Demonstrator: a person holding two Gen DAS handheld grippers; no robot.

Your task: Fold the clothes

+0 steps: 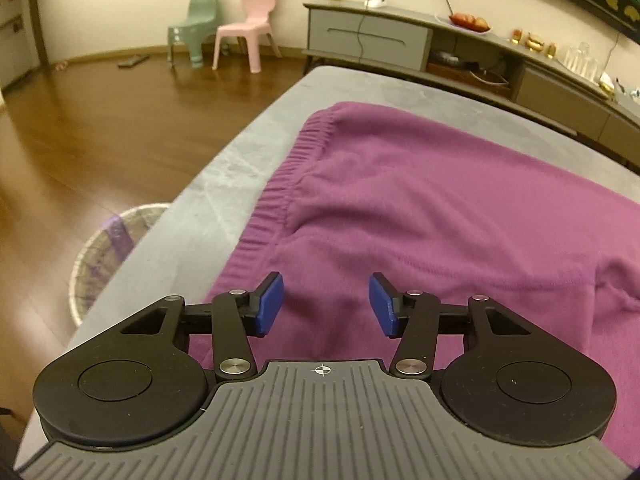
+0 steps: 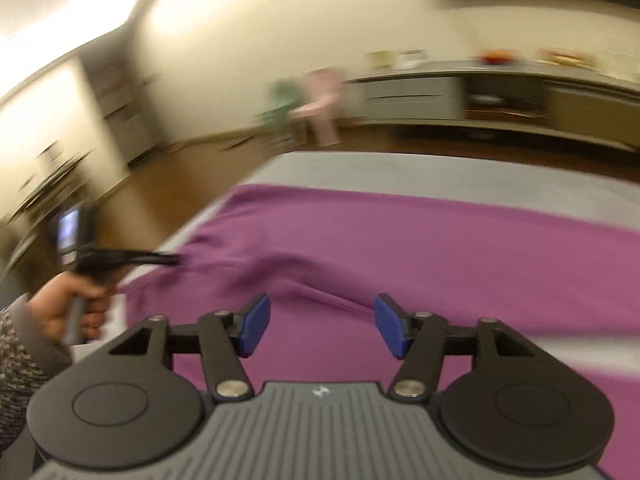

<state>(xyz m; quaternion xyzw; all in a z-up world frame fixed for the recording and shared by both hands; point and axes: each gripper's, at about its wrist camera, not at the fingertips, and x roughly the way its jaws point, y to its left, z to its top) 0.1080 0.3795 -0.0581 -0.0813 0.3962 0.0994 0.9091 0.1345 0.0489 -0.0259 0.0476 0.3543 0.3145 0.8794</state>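
Observation:
A purple garment (image 1: pixel 420 208) with a ribbed elastic band (image 1: pixel 280 184) lies spread on a grey padded surface (image 1: pixel 248 140). My left gripper (image 1: pixel 326 306) is open and empty, just above the garment near its ribbed edge. The right wrist view is motion-blurred. There the same garment (image 2: pixel 440 248) shows with a raised crease. My right gripper (image 2: pixel 322 326) is open and empty above it. The left gripper (image 2: pixel 160 259) also shows at the left of that view, held in a hand at the garment's left edge.
A woven basket (image 1: pixel 104 256) stands on the wooden floor by the surface's left edge. Green (image 1: pixel 192 28) and pink (image 1: pixel 252 26) child chairs stand by the far wall. A long grey sideboard (image 1: pixel 368 36) runs behind the surface.

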